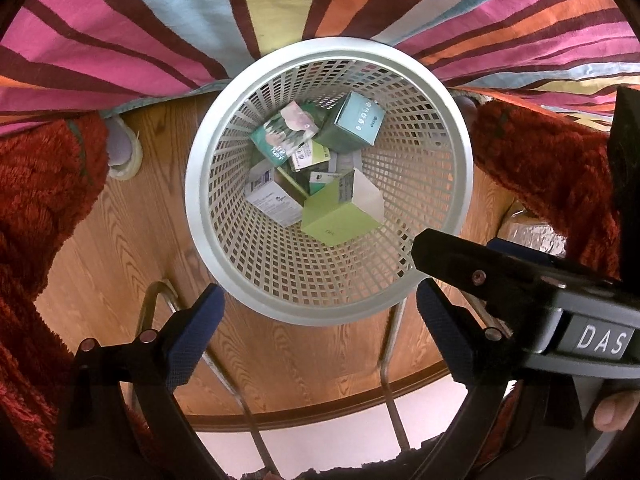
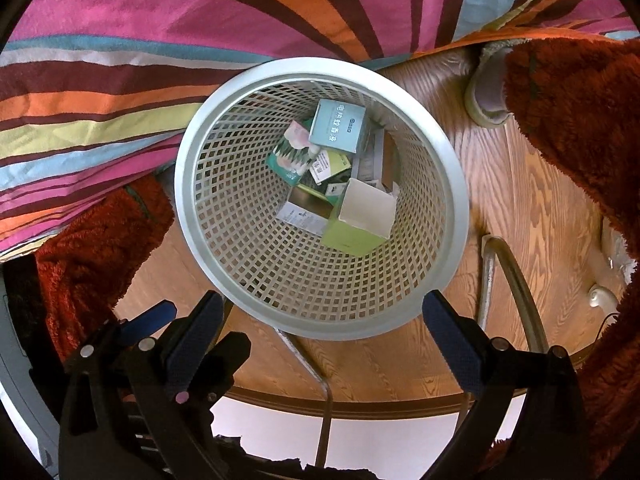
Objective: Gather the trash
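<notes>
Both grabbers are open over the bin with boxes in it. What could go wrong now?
1. The white mesh basket stands on the wooden floor with both the left gripper and the right gripper close above its near rim; a bump could tip it.
2. The light green box leans against the inner wall on top of the pile, so it may block the next piece.
3. The striped cloth hangs right beside the rim and could snag.

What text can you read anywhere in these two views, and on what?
"DAS": white letters on the right gripper's grey body.
"电热蚊香液": on the blue box in the bin.
Print on the green box, the white box and the packets: too small or blurred.
</notes>
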Action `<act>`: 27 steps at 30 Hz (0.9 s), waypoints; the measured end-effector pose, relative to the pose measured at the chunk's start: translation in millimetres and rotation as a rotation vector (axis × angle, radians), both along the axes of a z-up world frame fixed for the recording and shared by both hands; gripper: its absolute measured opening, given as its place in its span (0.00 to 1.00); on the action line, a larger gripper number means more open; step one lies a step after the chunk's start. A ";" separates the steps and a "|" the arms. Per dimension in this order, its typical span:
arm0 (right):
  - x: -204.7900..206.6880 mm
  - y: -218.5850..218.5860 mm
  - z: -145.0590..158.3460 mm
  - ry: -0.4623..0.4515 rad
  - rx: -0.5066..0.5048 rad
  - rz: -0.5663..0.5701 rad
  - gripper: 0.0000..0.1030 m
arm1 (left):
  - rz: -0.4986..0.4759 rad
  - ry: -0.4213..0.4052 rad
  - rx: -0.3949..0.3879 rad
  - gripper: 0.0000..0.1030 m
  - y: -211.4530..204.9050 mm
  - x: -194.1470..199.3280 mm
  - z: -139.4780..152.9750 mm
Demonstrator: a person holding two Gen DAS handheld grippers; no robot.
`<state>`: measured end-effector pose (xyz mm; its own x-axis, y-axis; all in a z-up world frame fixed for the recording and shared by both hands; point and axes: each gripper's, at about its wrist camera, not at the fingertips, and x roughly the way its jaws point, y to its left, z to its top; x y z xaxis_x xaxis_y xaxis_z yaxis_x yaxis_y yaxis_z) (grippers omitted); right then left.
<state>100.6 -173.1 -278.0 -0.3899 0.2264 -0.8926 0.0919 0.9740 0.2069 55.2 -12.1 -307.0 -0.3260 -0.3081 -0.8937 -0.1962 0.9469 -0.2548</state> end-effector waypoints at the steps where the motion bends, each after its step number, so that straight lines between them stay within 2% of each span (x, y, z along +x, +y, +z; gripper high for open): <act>1: -0.2 0.0 0.0 -0.001 0.000 0.000 0.92 | 0.001 0.000 0.001 0.91 0.6 0.0 0.1; 27: -1.5 -4.4 17.4 -0.071 0.010 -0.008 0.93 | 0.034 -0.052 0.044 0.91 12.5 -3.1 16.8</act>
<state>99.1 -177.5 -260.7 -0.3240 0.2387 -0.9154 0.0845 0.9711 0.2233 52.1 0.3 -290.2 -0.2692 -0.2783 -0.9220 -0.2164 0.9504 -0.2236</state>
